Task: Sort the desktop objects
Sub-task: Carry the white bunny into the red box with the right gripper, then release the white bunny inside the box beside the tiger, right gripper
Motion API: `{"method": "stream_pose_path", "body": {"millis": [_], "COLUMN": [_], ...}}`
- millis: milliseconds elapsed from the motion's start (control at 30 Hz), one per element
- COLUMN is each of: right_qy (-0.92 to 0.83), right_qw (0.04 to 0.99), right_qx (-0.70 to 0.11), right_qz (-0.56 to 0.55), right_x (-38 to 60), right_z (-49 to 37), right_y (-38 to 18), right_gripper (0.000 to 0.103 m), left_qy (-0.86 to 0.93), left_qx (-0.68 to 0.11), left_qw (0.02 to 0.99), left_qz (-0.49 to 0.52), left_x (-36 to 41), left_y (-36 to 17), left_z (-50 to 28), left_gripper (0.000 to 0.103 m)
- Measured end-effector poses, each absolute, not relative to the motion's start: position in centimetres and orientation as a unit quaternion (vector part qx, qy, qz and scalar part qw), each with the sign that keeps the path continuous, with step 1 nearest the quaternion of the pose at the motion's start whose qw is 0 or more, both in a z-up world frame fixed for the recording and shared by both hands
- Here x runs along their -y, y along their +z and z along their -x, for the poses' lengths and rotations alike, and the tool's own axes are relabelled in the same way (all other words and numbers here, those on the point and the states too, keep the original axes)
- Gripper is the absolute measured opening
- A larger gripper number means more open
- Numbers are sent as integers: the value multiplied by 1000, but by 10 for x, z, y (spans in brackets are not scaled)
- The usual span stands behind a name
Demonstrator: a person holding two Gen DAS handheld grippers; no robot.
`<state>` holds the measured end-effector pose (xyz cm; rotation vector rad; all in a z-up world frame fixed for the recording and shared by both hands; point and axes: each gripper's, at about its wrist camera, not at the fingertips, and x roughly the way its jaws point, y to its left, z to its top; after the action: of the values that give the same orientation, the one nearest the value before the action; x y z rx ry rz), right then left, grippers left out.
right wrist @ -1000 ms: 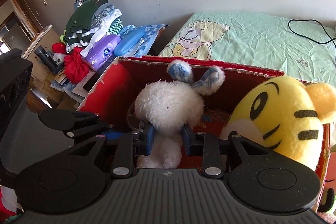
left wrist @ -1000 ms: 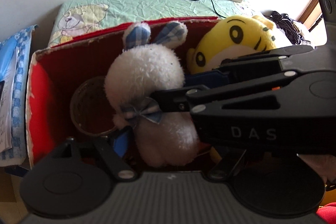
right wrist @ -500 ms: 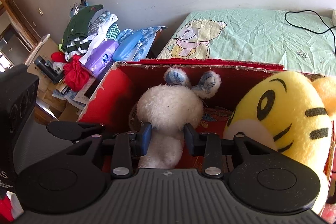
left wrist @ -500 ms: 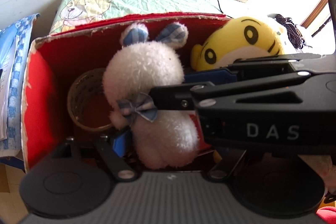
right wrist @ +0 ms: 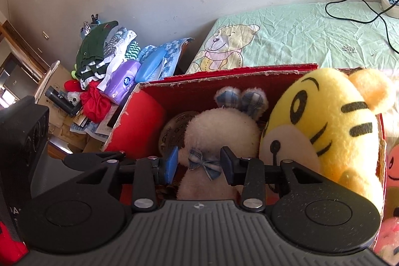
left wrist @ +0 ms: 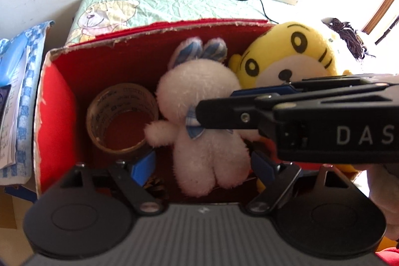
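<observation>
Red box on bed: one. Holds one yellow tiger plush, one white rabbit plush, one tape roll.

Right gripper: jaws parted, flanking rabbit's neck, apparently not touching. Left gripper: jaws wide, empty.

Advice: lift right gripper straight up, avoid snagging bow.

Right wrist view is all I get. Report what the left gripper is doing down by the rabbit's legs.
Observer: The left gripper is open, one finger on either side of the white rabbit's legs, low in the red box.
Operator: Describe the tape roll. The rabbit's head hides most of it here.
Observer: The tape roll lies flat on the box floor, hole up, beside the rabbit's outstretched arm.
</observation>
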<state>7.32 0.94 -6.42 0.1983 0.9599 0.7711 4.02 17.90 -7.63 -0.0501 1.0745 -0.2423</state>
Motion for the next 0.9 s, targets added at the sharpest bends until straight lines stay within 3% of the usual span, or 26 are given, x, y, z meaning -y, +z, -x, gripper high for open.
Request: {"method": "stream_pose_path", "body": {"millis": [900], "right_qy": [351], "right_qw": [833], "right_qx": [-404], "right_qz": [-140], "right_x": [40], "right_z": [-43], "right_y": [-45], "right_gripper": [40], "left_qy": [-79], "left_qx": [-501], "left_qw": [861], "left_qz": [6], "left_x": [-177], "left_y": [-68], "left_z": [-27], "left_gripper": [84]}}
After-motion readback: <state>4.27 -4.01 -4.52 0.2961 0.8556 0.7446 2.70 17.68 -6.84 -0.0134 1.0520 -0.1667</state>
